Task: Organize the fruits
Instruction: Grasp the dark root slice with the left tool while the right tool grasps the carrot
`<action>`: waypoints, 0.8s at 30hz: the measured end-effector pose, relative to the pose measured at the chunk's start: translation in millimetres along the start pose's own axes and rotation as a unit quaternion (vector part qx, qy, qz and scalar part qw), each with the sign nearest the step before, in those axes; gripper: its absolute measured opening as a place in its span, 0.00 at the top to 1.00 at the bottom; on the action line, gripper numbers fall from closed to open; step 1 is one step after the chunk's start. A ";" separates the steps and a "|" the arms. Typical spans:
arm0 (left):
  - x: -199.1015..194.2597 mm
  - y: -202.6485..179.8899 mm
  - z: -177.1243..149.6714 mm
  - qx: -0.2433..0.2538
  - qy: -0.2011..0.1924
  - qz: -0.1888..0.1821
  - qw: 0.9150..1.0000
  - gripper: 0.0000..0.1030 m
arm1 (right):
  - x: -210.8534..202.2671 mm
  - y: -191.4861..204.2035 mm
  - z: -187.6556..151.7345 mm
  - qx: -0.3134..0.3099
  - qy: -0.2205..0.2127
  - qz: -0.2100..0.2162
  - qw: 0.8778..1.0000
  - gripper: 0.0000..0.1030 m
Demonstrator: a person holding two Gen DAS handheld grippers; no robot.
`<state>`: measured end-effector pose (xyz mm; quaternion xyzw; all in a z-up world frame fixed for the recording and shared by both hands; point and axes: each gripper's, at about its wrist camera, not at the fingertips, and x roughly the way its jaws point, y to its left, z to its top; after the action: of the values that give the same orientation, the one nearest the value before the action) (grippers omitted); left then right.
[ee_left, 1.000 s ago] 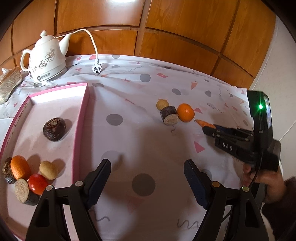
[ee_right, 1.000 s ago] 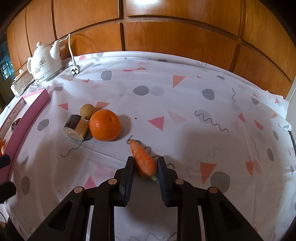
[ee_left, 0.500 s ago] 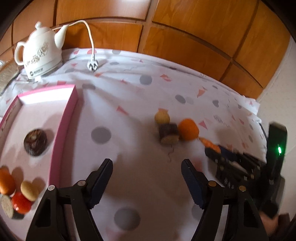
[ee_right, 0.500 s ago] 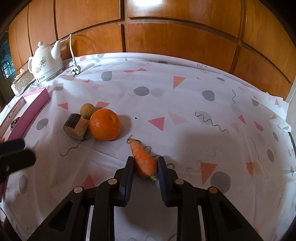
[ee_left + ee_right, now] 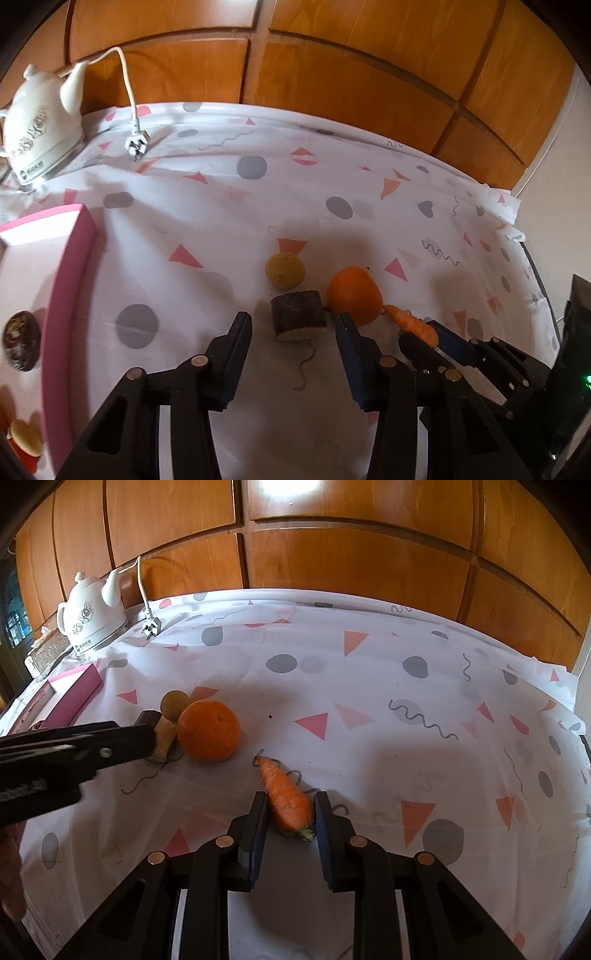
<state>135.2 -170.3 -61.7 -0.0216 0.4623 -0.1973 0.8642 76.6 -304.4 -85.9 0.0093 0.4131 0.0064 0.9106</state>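
My left gripper (image 5: 293, 323) is open, its fingers on either side of a dark cut sugarcane piece (image 5: 298, 314) lying on the tablecloth. A small tan round fruit (image 5: 285, 270) lies just behind it and an orange (image 5: 354, 295) to its right. My right gripper (image 5: 289, 805) is shut on a small carrot (image 5: 286, 798) resting on the cloth; it also shows in the left wrist view (image 5: 413, 326). In the right wrist view the orange (image 5: 208, 730) and tan fruit (image 5: 174, 703) sit left of the carrot, with the left gripper (image 5: 74, 746) partly hiding the sugarcane.
A pink tray (image 5: 72, 280) at the left holds a dark round fruit (image 5: 21, 345) and other fruit at its near corner. A white kettle (image 5: 37, 125) and its loose plug (image 5: 137, 146) stand at the back left. Wooden panels (image 5: 332, 74) back the table.
My left gripper has moved right and forward from beside the tray to the sugarcane piece, fingers now around it. The right gripper has stayed shut on the carrot.
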 end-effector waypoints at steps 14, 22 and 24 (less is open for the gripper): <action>3.3 7.3 -13.4 0.017 -0.026 0.008 0.999 0.70 | -0.2 -0.5 -1.4 0.001 0.000 0.000 1.000 0.76; -10.1 11.7 -42.8 0.046 -0.041 0.050 0.997 0.70 | 0.2 0.2 -1.3 -0.001 -0.002 -0.001 1.000 0.76; -8.6 11.1 -43.4 0.050 -0.043 0.054 0.996 0.70 | 0.4 0.7 -1.4 -0.003 -0.003 -0.002 1.000 0.76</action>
<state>99.5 -150.6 -82.1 0.0380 0.4151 -0.1723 0.8925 75.8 -303.7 -87.1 0.0061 0.4107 0.0053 0.9117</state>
